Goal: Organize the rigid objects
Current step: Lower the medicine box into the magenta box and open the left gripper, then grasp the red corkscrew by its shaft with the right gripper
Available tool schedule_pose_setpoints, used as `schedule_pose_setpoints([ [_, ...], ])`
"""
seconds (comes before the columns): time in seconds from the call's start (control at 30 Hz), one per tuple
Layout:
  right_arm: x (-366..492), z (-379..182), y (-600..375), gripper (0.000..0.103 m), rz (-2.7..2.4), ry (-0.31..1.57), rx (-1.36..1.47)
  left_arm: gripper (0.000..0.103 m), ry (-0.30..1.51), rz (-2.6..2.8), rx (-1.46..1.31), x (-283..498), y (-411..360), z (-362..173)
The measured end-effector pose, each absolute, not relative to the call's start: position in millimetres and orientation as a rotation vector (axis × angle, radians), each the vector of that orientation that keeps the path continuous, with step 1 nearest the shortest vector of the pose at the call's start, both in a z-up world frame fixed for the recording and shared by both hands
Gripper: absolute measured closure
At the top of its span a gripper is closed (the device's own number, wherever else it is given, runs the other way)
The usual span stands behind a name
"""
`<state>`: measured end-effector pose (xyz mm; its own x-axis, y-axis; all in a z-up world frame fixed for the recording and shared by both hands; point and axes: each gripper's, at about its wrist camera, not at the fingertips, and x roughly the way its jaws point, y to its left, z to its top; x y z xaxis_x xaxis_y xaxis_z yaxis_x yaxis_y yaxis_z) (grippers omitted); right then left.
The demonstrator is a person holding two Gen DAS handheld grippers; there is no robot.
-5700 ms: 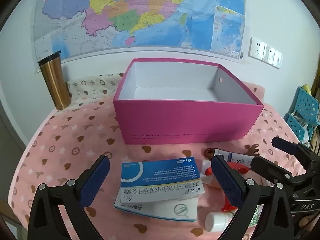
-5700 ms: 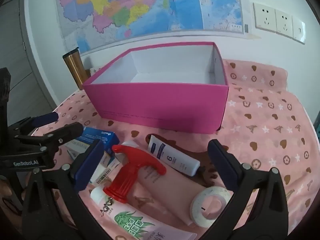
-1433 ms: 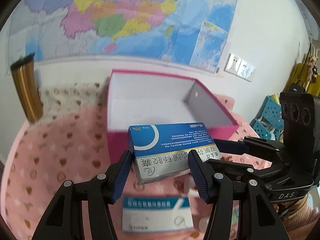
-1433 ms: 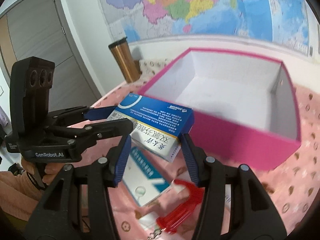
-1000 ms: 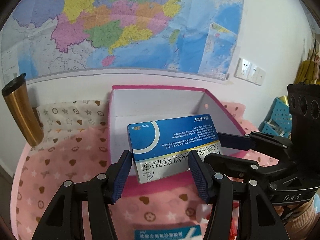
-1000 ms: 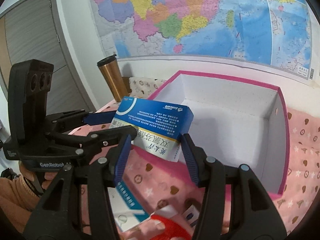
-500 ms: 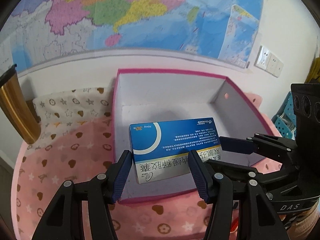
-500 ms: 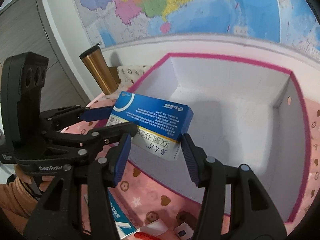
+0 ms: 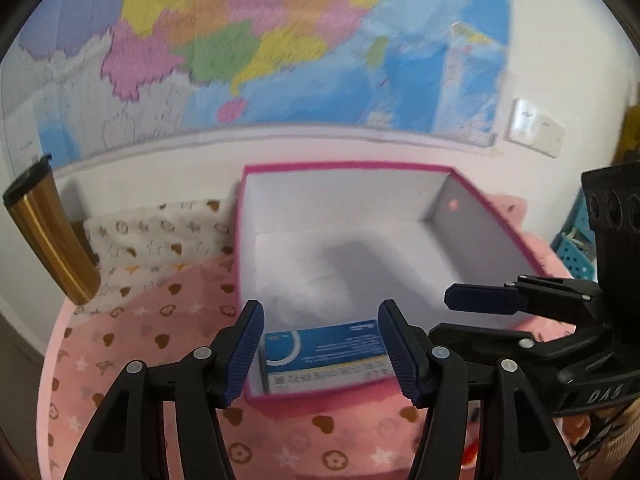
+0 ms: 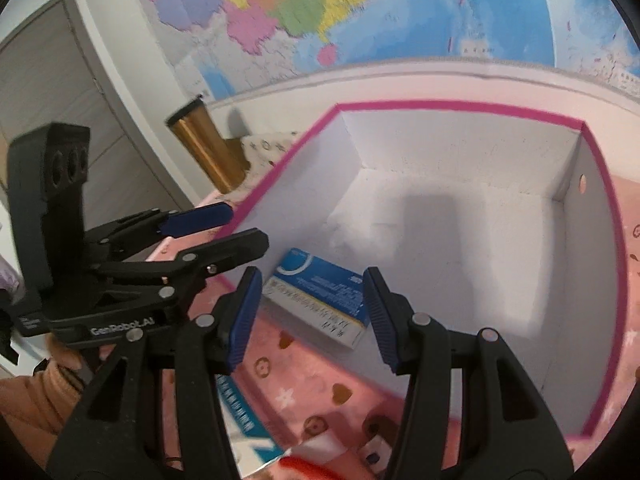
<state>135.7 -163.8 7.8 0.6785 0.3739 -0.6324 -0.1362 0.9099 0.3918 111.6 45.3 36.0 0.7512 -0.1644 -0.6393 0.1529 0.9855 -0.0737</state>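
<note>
Behind the pink heart-print cloth (image 9: 132, 344) hangs a coloured wall map (image 9: 256, 40). I see the blue-and-white medicine carton (image 9: 326, 356) lying flat in the pink box (image 9: 496, 216), front-left corner, print blurred. Both my left gripper (image 9: 322, 354) and right gripper (image 10: 312, 314) stand open, empty; "GenRoboLAI" and "DAS" mark their bodies.
</note>
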Motion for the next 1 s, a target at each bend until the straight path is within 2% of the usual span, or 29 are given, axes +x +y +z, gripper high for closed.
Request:
schedule_pose_setpoints([
  [0.3, 59.5, 25.5, -169.3, 0.048, 0.305, 0.735, 0.301, 0.038, 0.662, -0.328, -0.005, 52.8, 20.6, 33.6],
  [0.7, 0.0, -44.4, -174.1, 0.048, 0.268, 0.923, 0.446, 0.038, 0.817, -0.473, -0.097, 15.6, -2.8, -18.9],
  [1.0, 5.2, -58.2, -164.4, 0.051, 0.296, 0.936, 0.516, 0.039, 0.860, -0.513, -0.081, -5.5, -11.6, -35.7],
])
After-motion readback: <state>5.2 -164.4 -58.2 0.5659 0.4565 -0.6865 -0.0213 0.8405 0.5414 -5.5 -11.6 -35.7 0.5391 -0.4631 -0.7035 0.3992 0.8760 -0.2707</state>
